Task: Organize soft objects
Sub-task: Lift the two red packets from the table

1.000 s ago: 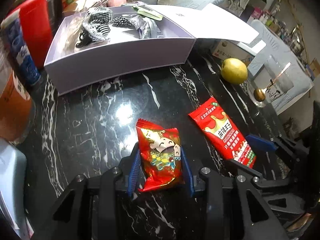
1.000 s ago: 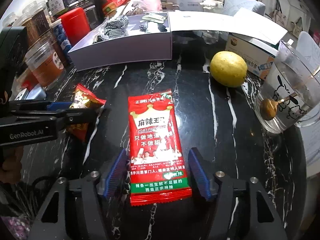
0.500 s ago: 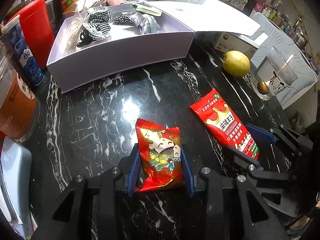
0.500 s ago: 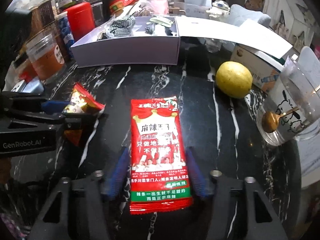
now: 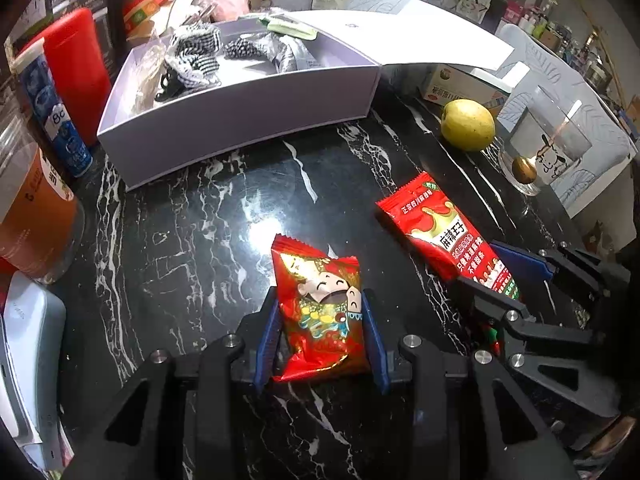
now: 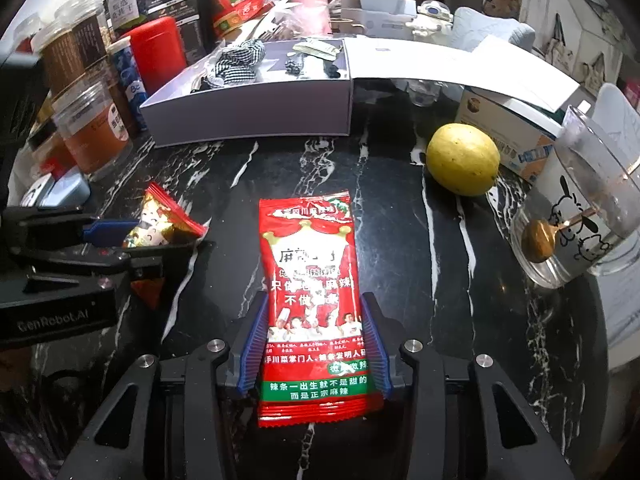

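Squarely between each tool's closed blue pads, one red packet (both pinched).

The right gripper has closed in on the long red packet: a second ago its blue pads stood well clear of the packet's edges, and now both press against its sides. Both grippers have pulled back from the white box, which sits farther off than before. The small red packet has come along between the left gripper pads.
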### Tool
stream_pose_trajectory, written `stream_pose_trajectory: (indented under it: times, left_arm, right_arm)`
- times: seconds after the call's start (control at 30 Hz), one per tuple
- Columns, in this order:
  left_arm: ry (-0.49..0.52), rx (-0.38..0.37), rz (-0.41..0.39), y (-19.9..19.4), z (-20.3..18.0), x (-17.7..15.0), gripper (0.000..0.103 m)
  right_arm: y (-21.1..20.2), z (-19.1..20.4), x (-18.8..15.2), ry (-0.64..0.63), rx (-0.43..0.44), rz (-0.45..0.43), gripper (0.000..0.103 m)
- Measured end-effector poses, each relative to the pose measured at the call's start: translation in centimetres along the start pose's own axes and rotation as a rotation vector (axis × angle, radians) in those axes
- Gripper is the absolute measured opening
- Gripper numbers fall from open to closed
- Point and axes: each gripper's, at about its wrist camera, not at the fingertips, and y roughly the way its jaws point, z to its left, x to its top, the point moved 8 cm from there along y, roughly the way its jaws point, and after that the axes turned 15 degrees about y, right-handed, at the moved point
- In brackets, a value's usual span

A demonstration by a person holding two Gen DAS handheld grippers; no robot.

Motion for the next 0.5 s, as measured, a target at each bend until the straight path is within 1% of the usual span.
stream_pose_trajectory:
  times: [0.03,0.13,0.5]
  left_arm:
    - [0.008,0.006,-0.005,0.0,-0.1,-0.1,0.036]
    - [0.005,-0.002,-0.018,-0.2,-0.3,-0.2,0.033]
    - [0.005,-0.012,-0.091,-2.7,-0.7,0.4,0.033]
  right_arm:
    - [-0.1,0.0,0.0,0.005,0.005,0.001,0.044]
    - [-0.2,0.0,-0.1,0.02,0.023,0.005,0.044]
    - [-1.9,-0.2,0.2,0.046,0.046,-0.029,0.044]
